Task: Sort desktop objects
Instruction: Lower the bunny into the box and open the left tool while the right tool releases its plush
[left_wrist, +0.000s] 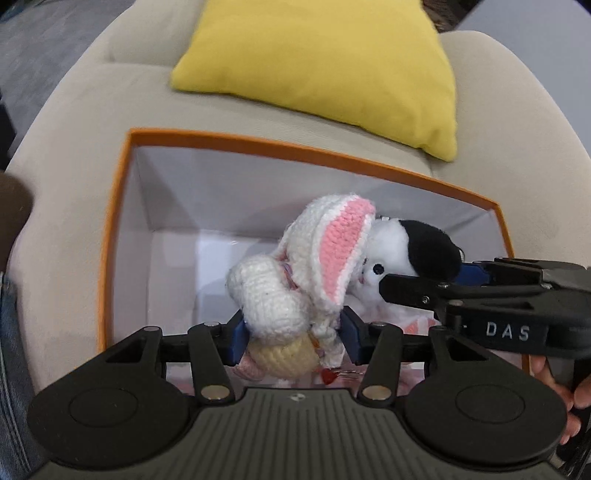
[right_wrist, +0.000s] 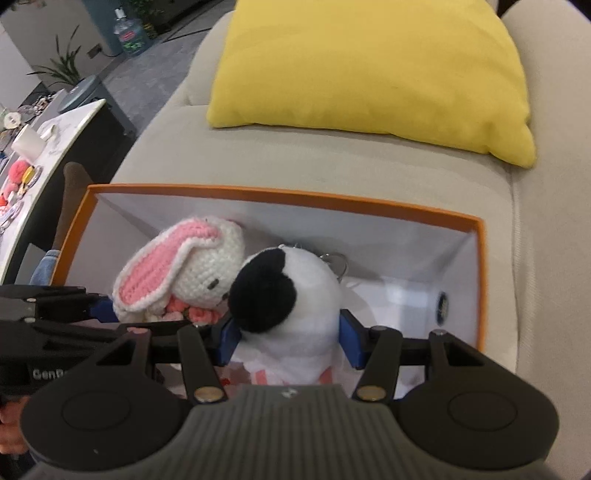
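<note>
My left gripper (left_wrist: 291, 332) is shut on a white crocheted bunny (left_wrist: 295, 280) with pink-lined ears, held over the open orange box (left_wrist: 303, 151). My right gripper (right_wrist: 290, 338) is shut on a white plush dog with a black ear (right_wrist: 295, 295), also held inside the box's opening (right_wrist: 280, 197). The two toys touch each other. The bunny shows at the left in the right wrist view (right_wrist: 184, 266), and the dog at the right in the left wrist view (left_wrist: 406, 247). Each gripper's body shows at the edge of the other's view.
The box sits on a beige sofa (right_wrist: 332, 158) with a yellow cushion (right_wrist: 373, 70) behind it. A small round item (right_wrist: 443, 304) lies in the box's right corner. A white table (right_wrist: 33, 147) with small objects stands at the left.
</note>
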